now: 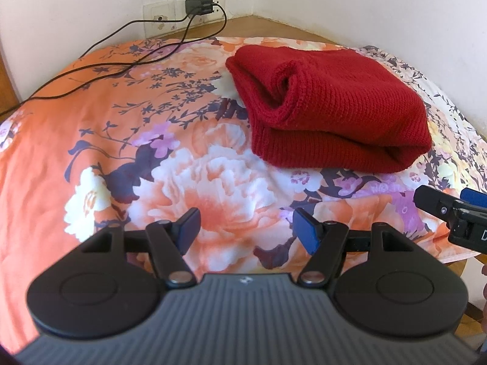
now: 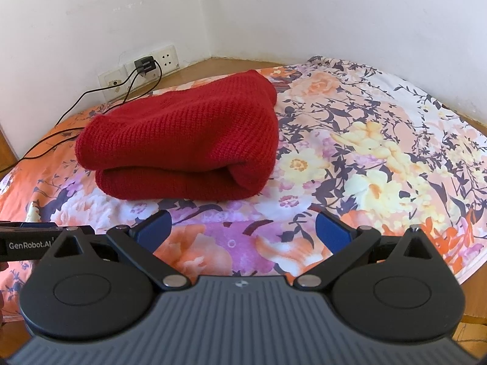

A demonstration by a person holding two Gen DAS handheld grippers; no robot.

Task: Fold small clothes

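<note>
Two claws in view, both empty. Left claw (image 1: 245, 228): blue pads spread wide, nothing between them, hanging above the flowered sheet (image 1: 91, 152) near its front edge. Right claw (image 2: 242, 231): also wide open, nothing gripped, over the sheet's front part. In the left wrist view the tip of the right claw shows at the right edge; in the right wrist view the left claw's body (lettering "GenRobot.AI" on its side) shows at the left edge, so the two sit side by side, apart.

Red knit sweater (image 1: 331, 106): folded into a thick bundle, lying on the sheet, beyond both claws and not touching either. From the left wrist it sits fwd and to the right; from the right wrist it sits fwd and to the left (image 2: 182, 140). Fold opening faces the claws, ribbed hem visible on the left side of the bundle.

Surface under the sheet: wooden edge (image 1: 274, 21) visible at the back by the wall; cannot tell if bed or counter.

Background: wall sockets (image 1: 182, 9) w/ black charger (image 1: 199, 6) plugged in; black cable (image 1: 121, 60) trails across the sheet's back left part, well apart from the sweater.
</note>
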